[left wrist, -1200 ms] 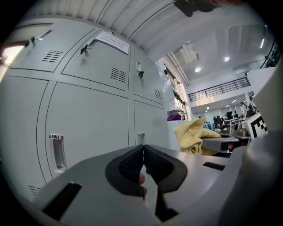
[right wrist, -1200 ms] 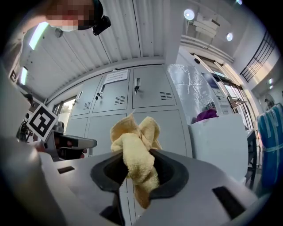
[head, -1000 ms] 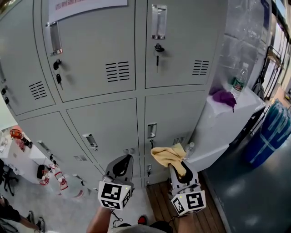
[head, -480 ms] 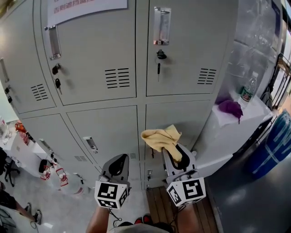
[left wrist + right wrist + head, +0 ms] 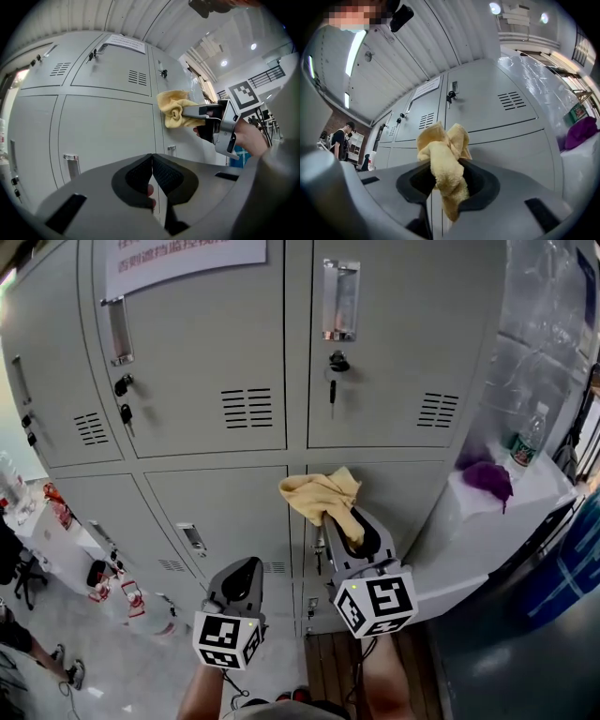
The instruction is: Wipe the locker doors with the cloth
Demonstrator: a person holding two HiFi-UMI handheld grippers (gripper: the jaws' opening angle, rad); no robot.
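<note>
Grey locker doors (image 5: pixel 197 343) fill the wall ahead, each with a metal handle (image 5: pixel 339 300) and a vent. My right gripper (image 5: pixel 349 529) is shut on a bunched yellow cloth (image 5: pixel 319 496), held up close to the lower right door (image 5: pixel 394 488); whether the cloth touches it I cannot tell. The cloth (image 5: pixel 443 161) fills the right gripper (image 5: pixel 446 185) between its jaws. My left gripper (image 5: pixel 242 582) hangs lower and to the left, shut with nothing in it. From the left gripper (image 5: pixel 152 176) view, the cloth (image 5: pixel 174 110) shows beside the lockers (image 5: pixel 103 122).
A white ledge (image 5: pixel 534 493) at the right carries a purple cloth (image 5: pixel 490 476) and a water bottle (image 5: pixel 530 440). Keys hang from locks (image 5: pixel 332 371). A paper notice (image 5: pixel 183 257) is stuck on the upper left door. A blue bin (image 5: pixel 579 568) stands far right.
My right gripper has risen and moved left with the yellow cloth, from near the lower handle up toward the door's top edge. The left gripper has barely moved.
</note>
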